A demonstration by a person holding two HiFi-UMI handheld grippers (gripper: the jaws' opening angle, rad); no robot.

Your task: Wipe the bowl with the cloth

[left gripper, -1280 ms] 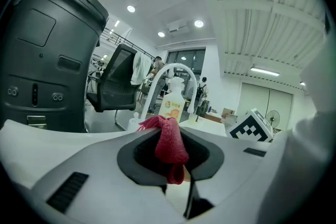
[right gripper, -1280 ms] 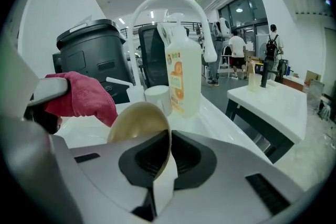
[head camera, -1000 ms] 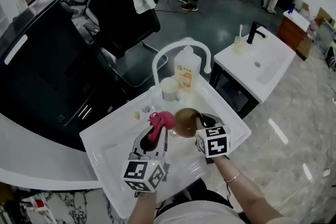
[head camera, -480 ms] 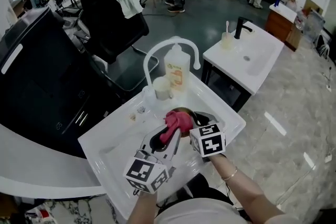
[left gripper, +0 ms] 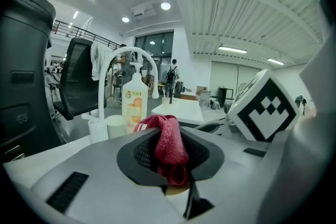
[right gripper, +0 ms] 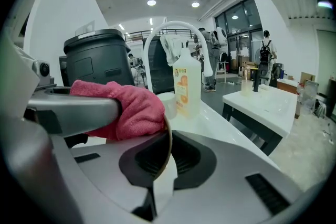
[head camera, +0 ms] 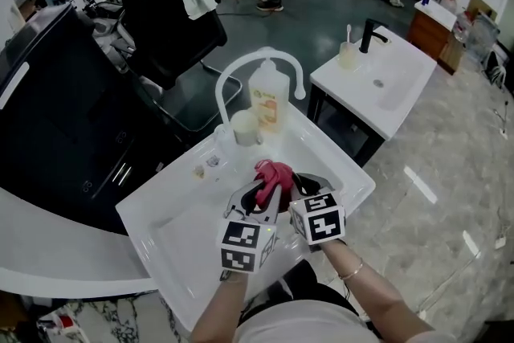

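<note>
Bowl (right gripper: 167,136): tan, thin rim seen edge-on, pinched between closed right gripper (right gripper: 160,170) jaws; crumpled pink cloth (left gripper: 169,141), clamped in left gripper (left gripper: 176,173), sits against bowl's left side

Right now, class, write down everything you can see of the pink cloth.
The cloth is deep pink, with a nubbly, towel-like weave. It is bunched into a soft wad, not spread flat. The left gripper is shut on its folds, so the rest bulges above the jaws. In the right gripper view it lies against the rim of the bowl, which the right gripper pinches, above the white sink.
</note>
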